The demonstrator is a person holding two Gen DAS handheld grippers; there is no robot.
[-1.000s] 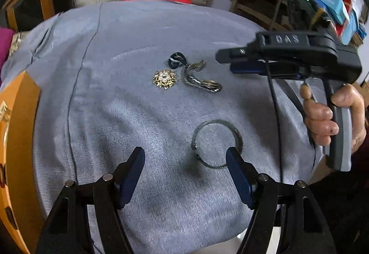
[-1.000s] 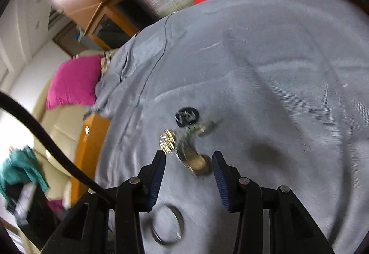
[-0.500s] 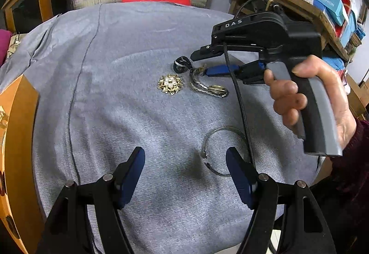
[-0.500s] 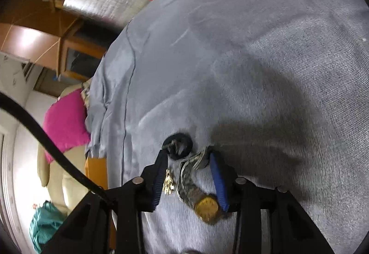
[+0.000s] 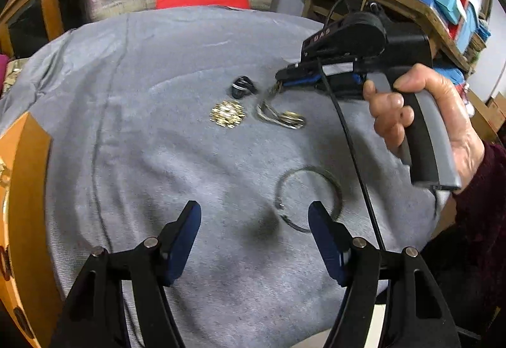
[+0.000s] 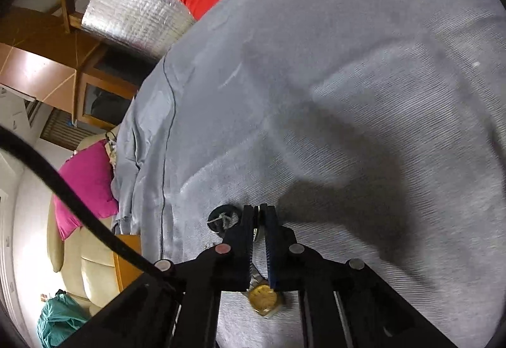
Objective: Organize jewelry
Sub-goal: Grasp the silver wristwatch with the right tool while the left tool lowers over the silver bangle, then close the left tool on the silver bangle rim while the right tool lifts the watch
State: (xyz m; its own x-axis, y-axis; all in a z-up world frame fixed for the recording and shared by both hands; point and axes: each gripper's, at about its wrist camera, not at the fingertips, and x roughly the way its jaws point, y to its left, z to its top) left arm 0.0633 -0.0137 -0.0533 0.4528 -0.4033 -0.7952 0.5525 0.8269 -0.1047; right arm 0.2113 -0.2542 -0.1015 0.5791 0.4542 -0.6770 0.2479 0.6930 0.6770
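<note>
— While the right gripper (image 6: 260, 215) sits low over the grey cloth (image 5: 158, 142), what has it got hold of?
— Its blue pads are pinched onto the metal strap of the wristwatch (image 6: 264, 296); the gold dial lies on the cloth below the fingers, and in the left camera's view the watch (image 5: 281, 117) curls from the gripper's (image 5: 280, 82) tip down to the fabric.
— And the left gripper (image 5: 254, 221)?
— Jaws spread wide, nothing between them. It hangs above the near part of the cloth, with the thin wire bangle (image 5: 308, 198) lying flat just ahead; the right-side finger (image 5: 325, 240) overlaps the bangle's rim in the view, but whether they touch I cannot tell.
— Other jewelry?
— A gold brooch (image 5: 227, 114) lies just left of the watch, and a small black piece with a pale loop (image 5: 242, 86) lies beyond it, close to the right gripper's tip. The right camera shows that black piece (image 6: 221, 220) just beside its left finger.
— Who holds the right tool?
— A bare hand (image 5: 420, 123) wrapped round its grey handle, a black cable (image 5: 348, 139) trailing down across the cloth. An orange box edge (image 5: 22, 190) stands at the far left
</note>
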